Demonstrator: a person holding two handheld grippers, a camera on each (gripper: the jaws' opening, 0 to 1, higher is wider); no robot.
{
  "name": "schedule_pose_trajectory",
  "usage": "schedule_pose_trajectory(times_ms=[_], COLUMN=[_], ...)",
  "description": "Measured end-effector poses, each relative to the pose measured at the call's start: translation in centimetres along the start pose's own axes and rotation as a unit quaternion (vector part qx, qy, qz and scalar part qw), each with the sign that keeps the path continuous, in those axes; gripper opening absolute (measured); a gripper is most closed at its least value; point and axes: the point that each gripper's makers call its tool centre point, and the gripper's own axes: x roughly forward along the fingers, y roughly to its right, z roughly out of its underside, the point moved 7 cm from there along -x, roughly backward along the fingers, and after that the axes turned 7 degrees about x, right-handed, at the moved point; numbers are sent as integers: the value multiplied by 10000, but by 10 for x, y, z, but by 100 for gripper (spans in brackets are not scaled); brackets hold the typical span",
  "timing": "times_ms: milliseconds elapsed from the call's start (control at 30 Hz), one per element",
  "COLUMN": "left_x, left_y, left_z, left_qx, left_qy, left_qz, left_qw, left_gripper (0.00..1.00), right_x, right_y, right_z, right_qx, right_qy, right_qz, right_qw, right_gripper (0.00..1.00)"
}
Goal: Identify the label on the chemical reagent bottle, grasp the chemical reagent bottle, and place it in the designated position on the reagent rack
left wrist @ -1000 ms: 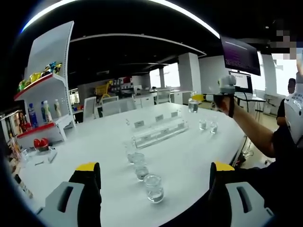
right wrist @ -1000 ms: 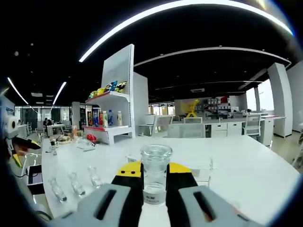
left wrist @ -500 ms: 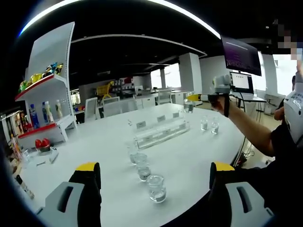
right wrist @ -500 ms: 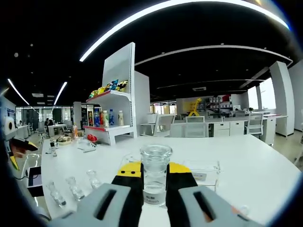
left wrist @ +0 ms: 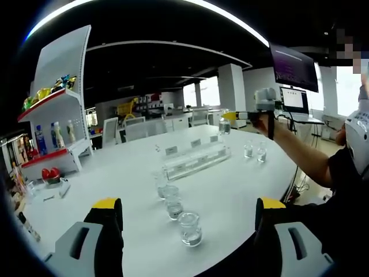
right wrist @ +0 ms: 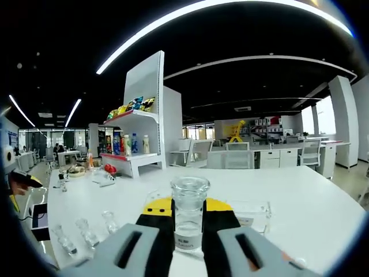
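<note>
The white table (left wrist: 230, 196) spreads ahead of the left gripper (left wrist: 187, 216), whose two yellow-tipped jaws stand wide apart near its near edge with nothing between them. Beyond and to the right of those jaws the person's outstretched arm (left wrist: 305, 158) reaches over the table's far side, carrying the right gripper (left wrist: 230, 116) level above the surface. In the right gripper view the right gripper (right wrist: 189, 228) is clamped on the reagent bottle (right wrist: 189, 213), a clear glass bottle with a round stopper and a small label low on its body, upright between the black pads. The clear reagent rack (left wrist: 195, 160) with its white tags lies ahead of the left jaws, about mid-table; in the right gripper view it sits just behind and right of the held bottle (right wrist: 249, 213). Compared with a second ago, the arm has carried the held bottle leftward in the left gripper view, closer to the rack's far end, and the rack has slid nearer to the jaws in the right gripper view; the left gripper has not moved. A white display shelf (left wrist: 55, 115) with packets and drinks stands far left of the left jaws. The left gripper view alone gives the row of three bottles (left wrist: 173, 205) just ahead between its jaws and a pair of bottles (left wrist: 253, 151) under the arm; the right gripper view gives the label, too small to read.
</note>
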Motion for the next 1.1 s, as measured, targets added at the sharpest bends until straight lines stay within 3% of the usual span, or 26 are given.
schedule_pose_trajectory(times_ms=[1100], left_x=[-9], left_y=[-11], left_z=[-2], left_qx=[56], left_qy=[-47], left_qz=[-113], left_qw=[9999], left_gripper=[95], right_x=[57], right_y=[0], right_z=[24], right_qx=[65], right_qy=[-130], right_qz=[-26], right_qw=[9999], right_gripper=[14])
